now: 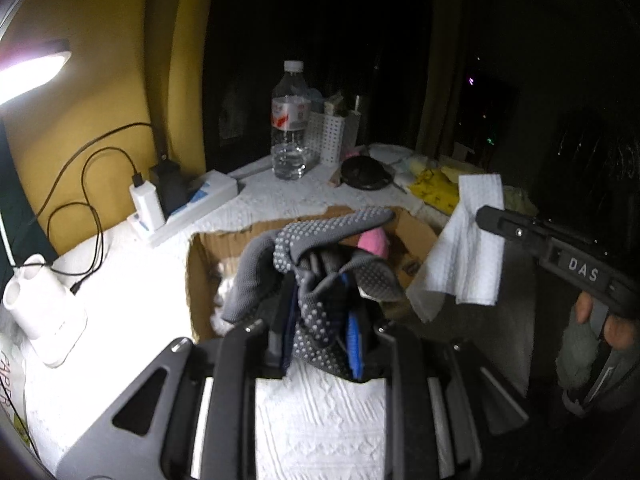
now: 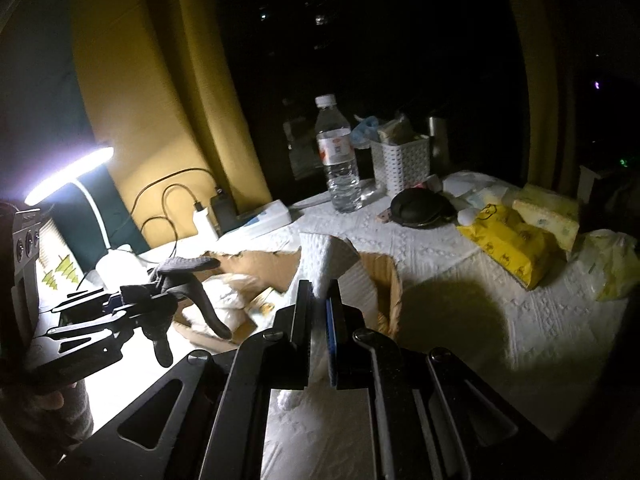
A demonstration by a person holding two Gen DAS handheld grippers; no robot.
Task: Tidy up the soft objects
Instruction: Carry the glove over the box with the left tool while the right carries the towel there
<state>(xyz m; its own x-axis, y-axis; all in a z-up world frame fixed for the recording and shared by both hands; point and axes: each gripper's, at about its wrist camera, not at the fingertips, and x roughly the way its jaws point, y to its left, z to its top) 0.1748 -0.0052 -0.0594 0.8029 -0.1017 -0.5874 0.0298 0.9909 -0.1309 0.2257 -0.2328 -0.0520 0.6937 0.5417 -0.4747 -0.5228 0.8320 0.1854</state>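
My left gripper (image 1: 320, 292) is shut on a grey dotted glove (image 1: 320, 240) and holds it over the open cardboard box (image 1: 200, 264). It also shows in the right wrist view (image 2: 168, 300), with the glove (image 2: 180, 272) hanging from it. My right gripper (image 2: 320, 296) is shut on a white paper towel (image 2: 328, 256) just above the box's (image 2: 384, 276) right side. In the left wrist view the right gripper (image 1: 484, 216) holds the towel (image 1: 468, 248) to the right of the box. A pink soft thing (image 1: 374, 242) lies inside the box.
A water bottle (image 1: 290, 120), a white perforated basket (image 1: 332, 136), a black round pouch (image 1: 366, 172) and yellow packs (image 2: 504, 240) stand at the back. A power strip with chargers (image 1: 180, 204) and a lamp (image 2: 68, 172) are on the left.
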